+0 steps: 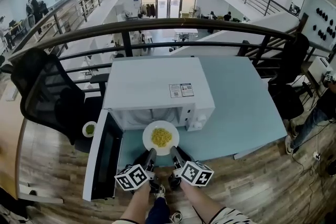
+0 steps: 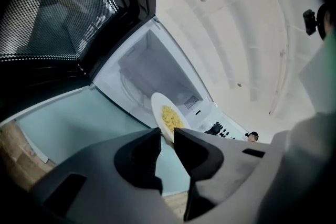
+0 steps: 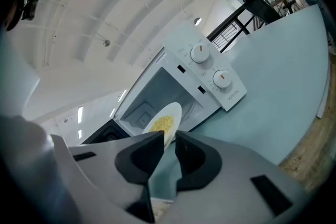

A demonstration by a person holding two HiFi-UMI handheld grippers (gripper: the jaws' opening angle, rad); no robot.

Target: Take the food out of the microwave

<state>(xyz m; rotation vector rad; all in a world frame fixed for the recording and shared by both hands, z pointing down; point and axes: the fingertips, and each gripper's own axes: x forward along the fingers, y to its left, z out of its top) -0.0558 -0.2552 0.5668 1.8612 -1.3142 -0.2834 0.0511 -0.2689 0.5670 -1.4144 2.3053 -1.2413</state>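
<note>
A white plate (image 1: 160, 137) of yellow food (image 1: 161, 137) hangs just in front of the white microwave's (image 1: 157, 89) open cavity, above the table. My left gripper (image 1: 151, 153) is shut on the plate's near left rim and my right gripper (image 1: 174, 152) on its near right rim. In the left gripper view the plate (image 2: 167, 118) stands edge-on between the jaws of the left gripper (image 2: 167, 134), with the empty cavity (image 2: 152, 73) behind. In the right gripper view the plate (image 3: 164, 120) is pinched by the right gripper (image 3: 169, 136).
The microwave door (image 1: 102, 157) swings open toward me on the left. The light blue table (image 1: 247, 107) stretches to the right of the microwave. A black office chair (image 1: 42, 86) and a small bowl of green food (image 1: 90, 129) are at the left. A railing (image 1: 157, 23) runs behind.
</note>
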